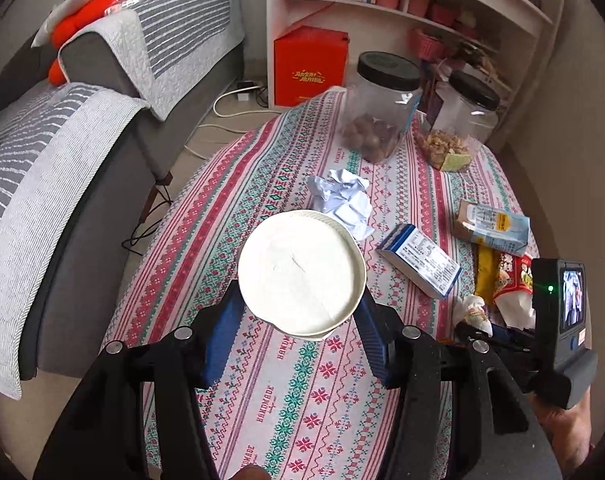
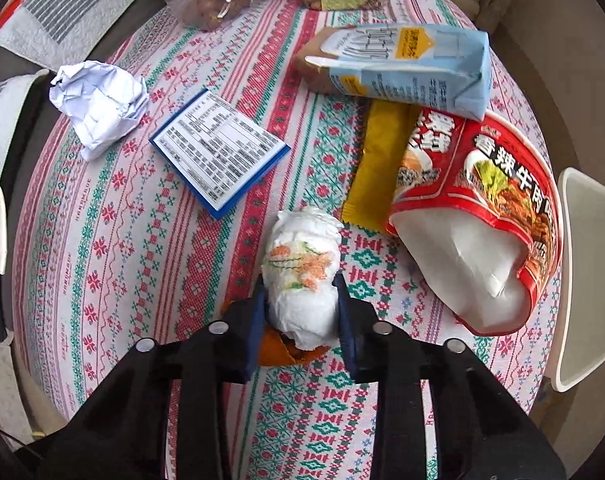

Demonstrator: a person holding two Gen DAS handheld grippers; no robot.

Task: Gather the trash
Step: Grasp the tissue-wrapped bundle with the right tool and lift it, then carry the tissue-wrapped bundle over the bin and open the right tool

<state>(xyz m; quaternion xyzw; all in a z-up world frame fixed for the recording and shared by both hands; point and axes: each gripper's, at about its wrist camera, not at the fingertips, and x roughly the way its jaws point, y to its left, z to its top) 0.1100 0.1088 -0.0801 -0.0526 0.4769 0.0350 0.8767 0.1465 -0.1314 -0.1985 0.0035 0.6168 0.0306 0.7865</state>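
Two loads held, both lightly.
Your left gripper (image 1: 300, 312) pinches the paper cup (image 1: 302, 272); your right gripper (image 2: 300, 316) clamps the tissue wad (image 2: 302, 272), which may snag the peel (image 2: 280, 350) at six o'clock.

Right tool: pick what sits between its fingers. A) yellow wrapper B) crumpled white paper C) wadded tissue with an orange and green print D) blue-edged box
C: the right tool has its pads against the wadded tissue, while the other items lie apart on the tablecloth.
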